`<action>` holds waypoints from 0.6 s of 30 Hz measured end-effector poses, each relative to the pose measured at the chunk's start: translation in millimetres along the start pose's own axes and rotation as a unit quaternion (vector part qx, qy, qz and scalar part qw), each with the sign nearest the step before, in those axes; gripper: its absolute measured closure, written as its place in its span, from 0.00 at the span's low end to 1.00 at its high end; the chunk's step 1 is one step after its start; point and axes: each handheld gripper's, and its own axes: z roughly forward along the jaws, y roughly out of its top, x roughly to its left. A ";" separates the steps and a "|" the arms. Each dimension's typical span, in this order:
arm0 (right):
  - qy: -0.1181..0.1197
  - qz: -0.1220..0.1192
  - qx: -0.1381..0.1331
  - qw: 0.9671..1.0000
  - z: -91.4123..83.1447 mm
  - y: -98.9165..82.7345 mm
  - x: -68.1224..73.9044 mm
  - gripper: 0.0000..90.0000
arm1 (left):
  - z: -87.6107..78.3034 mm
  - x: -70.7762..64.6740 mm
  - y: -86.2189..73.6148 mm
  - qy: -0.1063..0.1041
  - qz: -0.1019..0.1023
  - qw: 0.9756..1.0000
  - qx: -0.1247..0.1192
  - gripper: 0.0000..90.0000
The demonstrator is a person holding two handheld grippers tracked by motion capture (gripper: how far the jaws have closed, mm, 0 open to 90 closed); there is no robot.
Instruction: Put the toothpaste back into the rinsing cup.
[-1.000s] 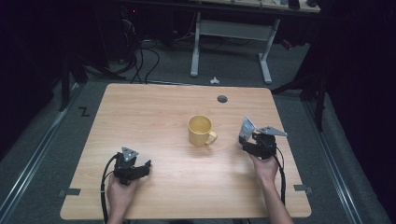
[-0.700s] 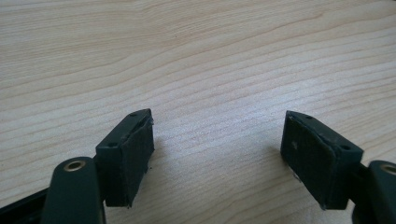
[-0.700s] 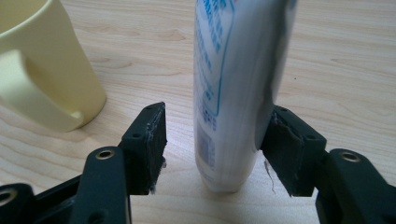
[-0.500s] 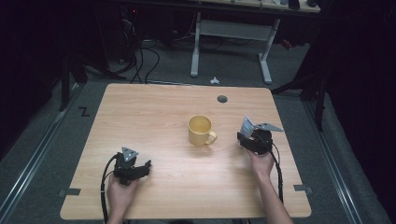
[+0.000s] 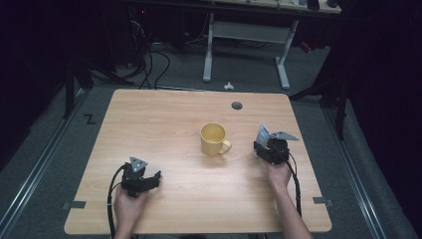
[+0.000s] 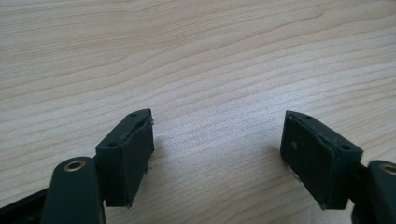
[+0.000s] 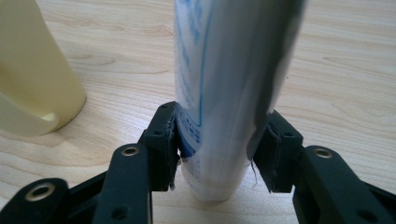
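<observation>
A white tube with blue print [image 7: 229, 70] stands up between the jaws of my right gripper [image 7: 219, 135], which is shut on its lower part. From above, the tube [image 5: 262, 133] and right gripper [image 5: 268, 148] sit right of a yellow mug [image 5: 213, 139], whose handle points toward them. In the right gripper view the mug [image 7: 32, 79] is close on the left, apart from the tube. My left gripper [image 5: 142, 179] rests low on the table near its front left. Its jaws are open wide over bare wood [image 6: 217, 140].
The wooden table [image 5: 164, 124] has a grey cable hole [image 5: 237, 105] near its far edge. Beyond it are white desk legs [image 5: 208, 55], floor cables [image 5: 149, 59] and a small white item on the floor [image 5: 228, 85].
My right gripper, with the tube, has shifted slightly left toward the mug. The left gripper and mug have not moved.
</observation>
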 end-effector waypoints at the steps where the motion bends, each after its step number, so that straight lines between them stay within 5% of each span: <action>1: -0.001 -0.002 -0.001 1.000 -0.1 0.1 0.3 0.62 | 0.0 -0.1 0.0 0.000 0.000 1.000 0.000 0.29; 18: 0.015 -0.039 0.004 0.999 -4.1 0.9 3.2 0.68 | 0.1 -0.1 0.0 0.000 0.000 1.000 0.000 0.29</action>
